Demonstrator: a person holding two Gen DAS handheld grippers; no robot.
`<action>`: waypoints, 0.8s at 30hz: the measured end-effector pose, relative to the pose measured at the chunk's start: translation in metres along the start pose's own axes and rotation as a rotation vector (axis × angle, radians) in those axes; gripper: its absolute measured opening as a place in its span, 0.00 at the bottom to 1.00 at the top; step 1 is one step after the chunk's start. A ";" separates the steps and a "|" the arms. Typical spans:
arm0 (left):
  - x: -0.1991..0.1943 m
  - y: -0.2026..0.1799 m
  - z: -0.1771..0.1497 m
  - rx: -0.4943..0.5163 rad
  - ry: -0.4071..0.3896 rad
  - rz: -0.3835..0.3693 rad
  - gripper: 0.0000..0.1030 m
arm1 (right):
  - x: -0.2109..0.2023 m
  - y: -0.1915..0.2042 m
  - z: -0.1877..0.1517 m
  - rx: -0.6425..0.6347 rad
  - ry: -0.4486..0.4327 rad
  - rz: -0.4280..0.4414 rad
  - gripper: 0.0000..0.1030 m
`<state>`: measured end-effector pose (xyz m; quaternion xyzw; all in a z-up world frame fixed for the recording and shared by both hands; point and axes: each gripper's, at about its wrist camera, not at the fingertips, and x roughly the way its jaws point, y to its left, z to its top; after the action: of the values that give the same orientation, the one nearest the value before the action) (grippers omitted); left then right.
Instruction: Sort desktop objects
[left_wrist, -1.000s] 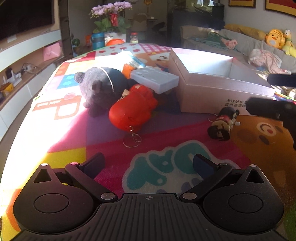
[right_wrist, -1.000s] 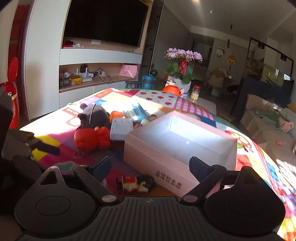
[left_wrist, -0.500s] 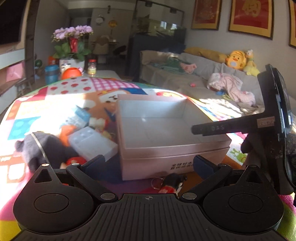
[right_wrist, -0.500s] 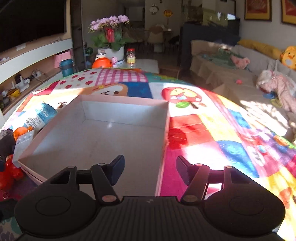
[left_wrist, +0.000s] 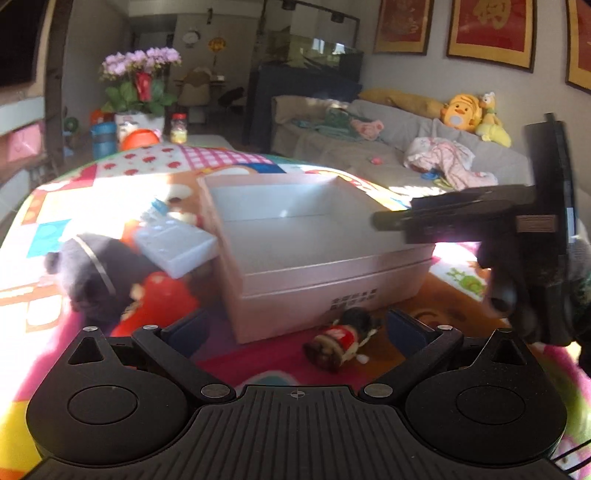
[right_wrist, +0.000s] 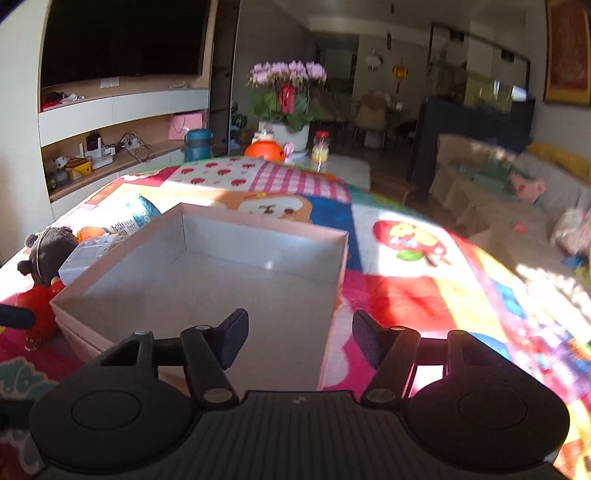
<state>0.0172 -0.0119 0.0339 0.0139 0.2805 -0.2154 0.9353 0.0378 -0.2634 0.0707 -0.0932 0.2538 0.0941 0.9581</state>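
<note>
An empty pale pink box stands on the colourful mat; in the right wrist view its rim is close ahead. My left gripper is open and empty, just above a small red-and-black figure toy lying in front of the box. Left of the box lie a red toy, a dark plush and a white block. My right gripper is open and empty, hovering over the box's near right corner. It shows from the side in the left wrist view.
A blue-and-white packet and an orange toy lie behind the white block. A flower pot, jars and a sofa stand beyond the mat.
The left gripper has dropped lower and nearer the figure toy. The right gripper has turned left and pulled back a little over the box's near right corner. Both stay open.
</note>
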 end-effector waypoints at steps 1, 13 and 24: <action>-0.010 0.000 -0.006 0.029 -0.020 0.072 1.00 | -0.018 0.004 -0.002 -0.022 -0.038 0.002 0.63; -0.017 0.040 -0.010 -0.072 0.023 0.301 1.00 | -0.015 0.087 -0.042 -0.047 0.136 0.264 0.60; 0.011 0.029 -0.017 0.040 0.063 0.352 0.55 | -0.061 0.080 -0.068 -0.064 0.104 0.264 0.60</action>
<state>0.0286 0.0130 0.0111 0.0881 0.2984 -0.0535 0.9489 -0.0643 -0.2095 0.0326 -0.0942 0.3099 0.2222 0.9196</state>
